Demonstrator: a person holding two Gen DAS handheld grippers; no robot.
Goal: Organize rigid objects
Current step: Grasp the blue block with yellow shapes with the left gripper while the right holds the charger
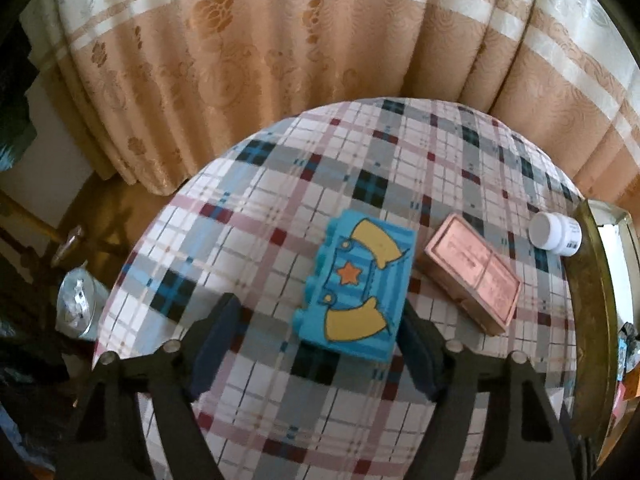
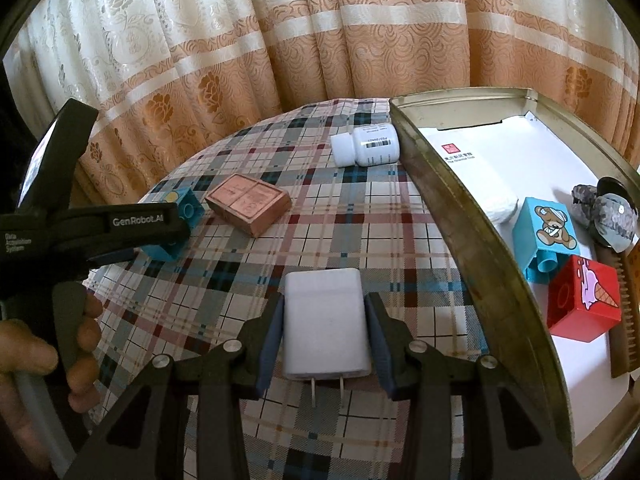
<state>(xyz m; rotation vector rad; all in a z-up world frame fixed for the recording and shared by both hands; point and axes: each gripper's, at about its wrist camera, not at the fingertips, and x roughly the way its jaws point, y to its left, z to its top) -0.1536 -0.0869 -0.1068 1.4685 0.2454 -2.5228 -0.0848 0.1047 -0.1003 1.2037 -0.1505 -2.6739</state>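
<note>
In the left wrist view my left gripper point(image 1: 320, 312) is open, its right finger point(image 1: 416, 344) beside a blue toy brick point(image 1: 356, 284) with yellow shapes and an orange star, lying on the plaid table. A copper-coloured flat box point(image 1: 472, 272) and a white pill bottle point(image 1: 556, 234) lie to its right. In the right wrist view my right gripper point(image 2: 325, 312) is shut on a white plug adapter point(image 2: 324, 320), prongs toward the camera. The left gripper point(image 2: 80, 232) shows at the left over the blue brick point(image 2: 180, 224). The copper box point(image 2: 248, 202) and bottle point(image 2: 366, 145) lie beyond.
A brass-rimmed tray point(image 2: 460, 208) at the right holds a white booklet point(image 2: 480, 160), a blue bear brick point(image 2: 546, 240), a red ice-cream brick point(image 2: 580, 300), a grey fuzzy item point(image 2: 604, 212) and a comb point(image 2: 624, 320). Curtains hang behind the round table point(image 2: 320, 232).
</note>
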